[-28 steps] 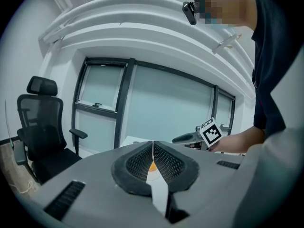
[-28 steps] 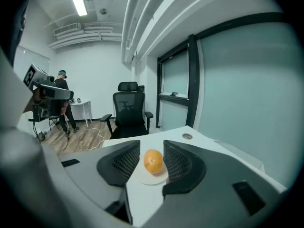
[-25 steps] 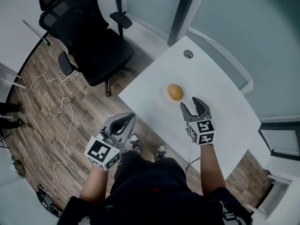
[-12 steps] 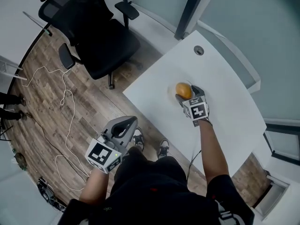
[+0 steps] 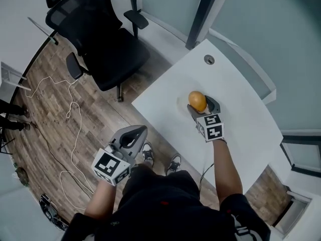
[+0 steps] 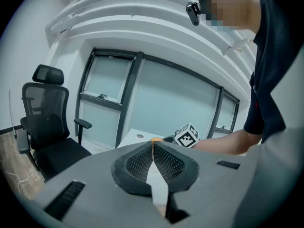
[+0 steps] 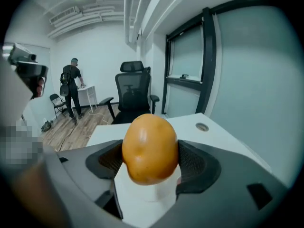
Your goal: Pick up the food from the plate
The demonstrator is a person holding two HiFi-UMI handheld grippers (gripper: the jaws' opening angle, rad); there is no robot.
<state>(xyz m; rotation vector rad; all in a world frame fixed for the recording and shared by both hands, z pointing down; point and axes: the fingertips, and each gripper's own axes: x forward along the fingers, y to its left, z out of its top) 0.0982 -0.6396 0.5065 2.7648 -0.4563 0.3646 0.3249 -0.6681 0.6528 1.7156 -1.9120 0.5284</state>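
Orange food: rounded and smooth-skinned. It seems to sit on the plate, though I cannot tell whether it is raised at all.
Right tongs: at the plate's near side, jaws spread as wide as they go. One pad stands along each flank of the food, with no squeeze showing.
Left tongs: jaws together on nothing, held well away from the plate and off the near edge of the counter.
Plate contents: one piece of food and nothing else that I can see. The plate is pale and hard to make out against the white counter.
Slip risk: the skin looks slick and the shape egg-like, so an off-centre close could squirt it off the plate.
Crush risk: if it is soft, a hard close may bruise it.
Plate risk: tongs carried low could nudge or tip the plate.
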